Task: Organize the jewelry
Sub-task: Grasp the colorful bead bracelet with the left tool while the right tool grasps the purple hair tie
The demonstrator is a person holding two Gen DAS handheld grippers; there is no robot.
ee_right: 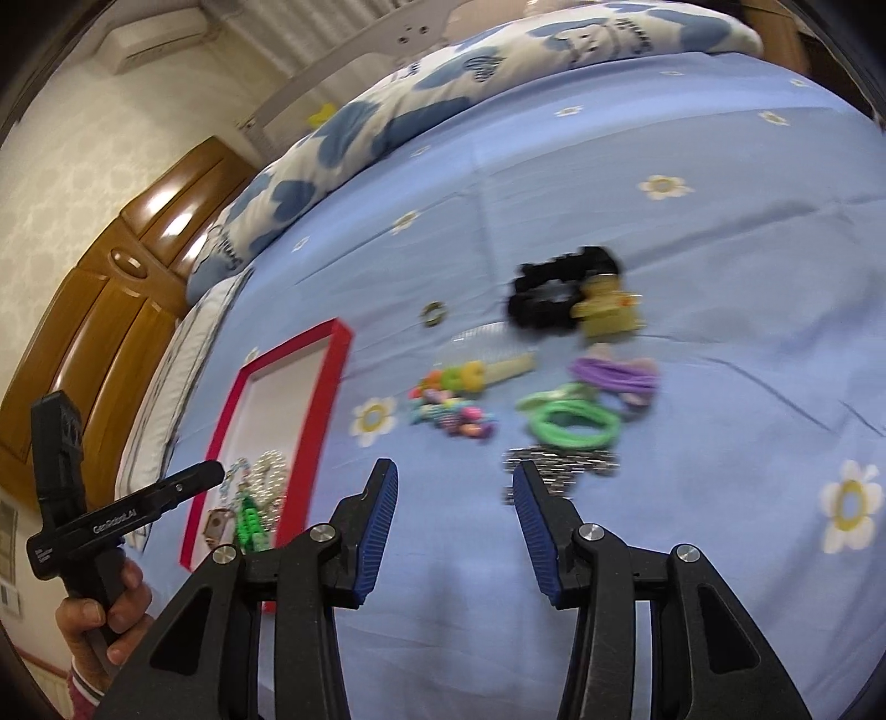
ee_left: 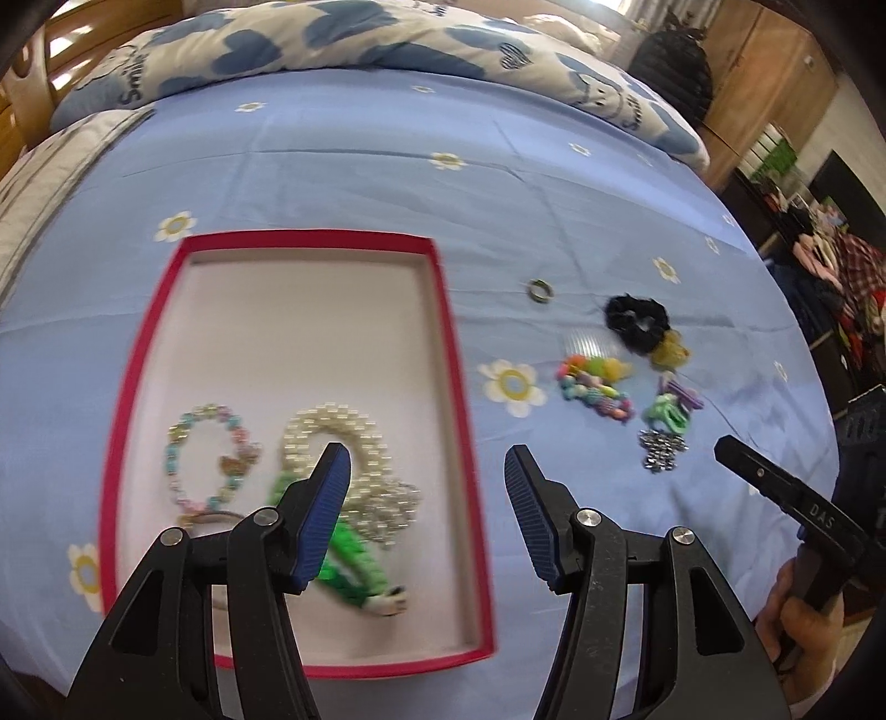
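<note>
A red-rimmed box (ee_left: 451, 354) with a white floor lies on the blue bedsheet; it also shows in the right wrist view (ee_right: 326, 382). Inside lie a pastel bead bracelet (ee_left: 183, 459), a pearl bracelet (ee_left: 360, 437) and a green beaded piece (ee_left: 354, 565). My left gripper (ee_left: 426, 471) is open and empty above the box's near right side. Loose on the sheet are a ring (ee_left: 539, 289), a black scrunchie (ee_left: 637, 321), a colourful bead bracelet (ee_left: 595, 387), green hair ties (ee_right: 573, 423), purple ties (ee_right: 614, 376) and a silver sparkly piece (ee_right: 559, 462). My right gripper (ee_right: 454, 487) is open and empty, just short of the silver piece.
A folded blue-and-white quilt (ee_left: 343, 50) lies across the far side of the bed. A wooden headboard (ee_right: 111, 310) stands at the left. A clear comb (ee_right: 487, 349) lies among the loose items. Dark furniture and clothes (ee_left: 830, 266) stand past the bed's right edge.
</note>
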